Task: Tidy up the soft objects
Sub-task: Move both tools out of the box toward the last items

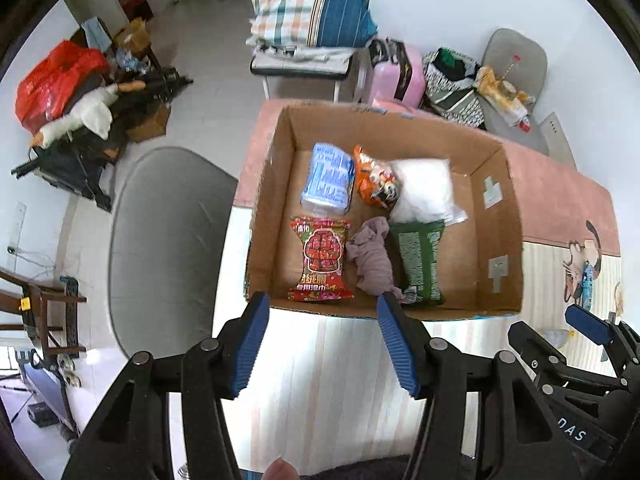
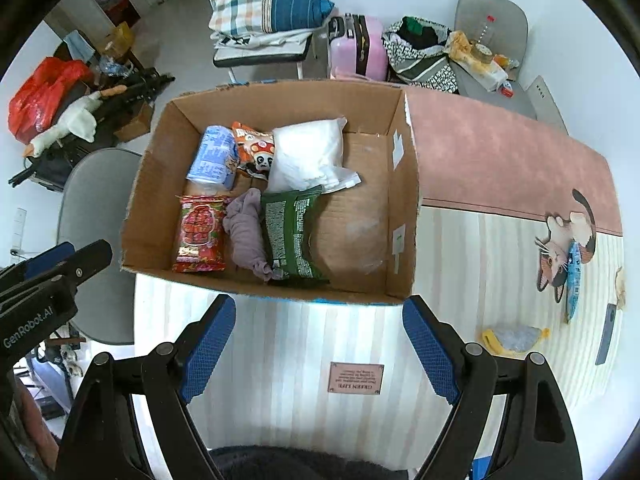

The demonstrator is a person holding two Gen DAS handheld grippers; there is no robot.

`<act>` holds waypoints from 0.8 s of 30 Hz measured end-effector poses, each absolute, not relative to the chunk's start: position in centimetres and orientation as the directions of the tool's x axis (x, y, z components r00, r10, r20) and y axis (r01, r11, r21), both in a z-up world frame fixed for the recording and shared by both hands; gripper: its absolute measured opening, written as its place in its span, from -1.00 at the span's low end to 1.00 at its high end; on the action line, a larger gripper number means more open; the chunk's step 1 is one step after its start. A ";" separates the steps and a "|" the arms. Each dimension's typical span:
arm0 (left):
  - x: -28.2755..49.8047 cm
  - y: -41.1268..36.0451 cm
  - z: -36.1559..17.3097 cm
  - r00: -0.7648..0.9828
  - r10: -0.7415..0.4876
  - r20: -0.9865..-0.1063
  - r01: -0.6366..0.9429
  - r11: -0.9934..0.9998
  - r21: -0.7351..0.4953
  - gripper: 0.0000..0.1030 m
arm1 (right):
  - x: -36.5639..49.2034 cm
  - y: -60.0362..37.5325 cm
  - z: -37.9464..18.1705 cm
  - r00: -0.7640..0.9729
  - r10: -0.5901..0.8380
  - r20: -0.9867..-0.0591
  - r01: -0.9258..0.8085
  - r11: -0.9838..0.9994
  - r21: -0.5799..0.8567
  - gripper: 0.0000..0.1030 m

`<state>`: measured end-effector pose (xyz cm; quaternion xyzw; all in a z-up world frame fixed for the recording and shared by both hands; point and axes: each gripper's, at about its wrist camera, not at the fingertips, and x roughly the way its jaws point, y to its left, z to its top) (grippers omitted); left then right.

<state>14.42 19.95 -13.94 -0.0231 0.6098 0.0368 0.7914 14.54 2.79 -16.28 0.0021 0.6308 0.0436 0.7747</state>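
Note:
An open cardboard box stands on the table. Inside lie a blue tissue pack, an orange snack bag, a white plastic bag, a red wet-wipes pack, a mauve cloth and a green packet. My left gripper is open and empty above the box's near edge. My right gripper is open and empty, also just before that edge. A yellow-edged sponge cloth lies on the table to the right.
The table has a striped cloth with a pink border and a cat print. A grey chair stands left of the table. A bed frame with a plaid pillow, a pink suitcase and clutter lie beyond.

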 end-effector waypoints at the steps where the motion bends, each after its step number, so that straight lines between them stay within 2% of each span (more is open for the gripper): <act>1: 14.1 19.8 -13.4 0.271 0.033 -0.962 -0.083 0.996 0.011 0.57 | 14.1 2.6 -15.8 0.213 0.069 -0.975 -0.068 0.996 0.056 0.70; 2: 13.9 19.6 -12.9 0.287 0.037 -0.957 -0.083 0.996 0.013 0.81 | 13.8 2.4 -15.2 0.225 0.070 -0.972 -0.068 0.996 0.056 0.74; 3: 13.5 19.5 -12.3 0.305 0.043 -0.951 -0.085 0.996 0.018 0.85 | 13.3 2.2 -14.5 0.242 0.077 -0.967 -0.067 0.996 0.063 0.80; 4: 13.3 19.3 -12.0 0.315 0.045 -0.948 -0.087 0.996 0.018 0.85 | 13.1 2.0 -14.1 0.252 0.084 -0.964 -0.068 0.995 0.068 0.92; 7: 13.0 18.9 -11.4 0.326 0.040 -0.944 -0.091 0.996 0.011 0.91 | 12.3 1.4 -12.5 0.281 0.122 -0.952 -0.075 0.992 0.104 1.00; 11: 13.0 17.1 -10.9 0.335 0.035 -0.942 -0.072 0.997 0.011 0.94 | 11.8 -0.2 -11.9 0.292 0.162 -0.943 -0.063 0.987 0.150 1.00; 15: 13.0 13.0 -10.9 0.343 0.052 -0.938 -0.030 0.999 0.044 0.94 | 10.6 -5.2 -12.9 0.280 0.182 -0.943 0.033 0.980 0.198 1.00; 20: 13.2 3.3 -14.4 0.275 -0.020 -0.961 0.126 0.992 0.015 0.94 | 7.3 -15.4 -15.7 0.233 0.115 -0.966 0.249 0.953 0.173 1.00; 24: 12.3 -6.9 -19.4 0.202 -0.016 -0.979 0.398 0.915 0.067 0.94 | 4.7 -24.0 -19.4 0.135 0.064 -0.989 0.389 0.914 0.112 1.00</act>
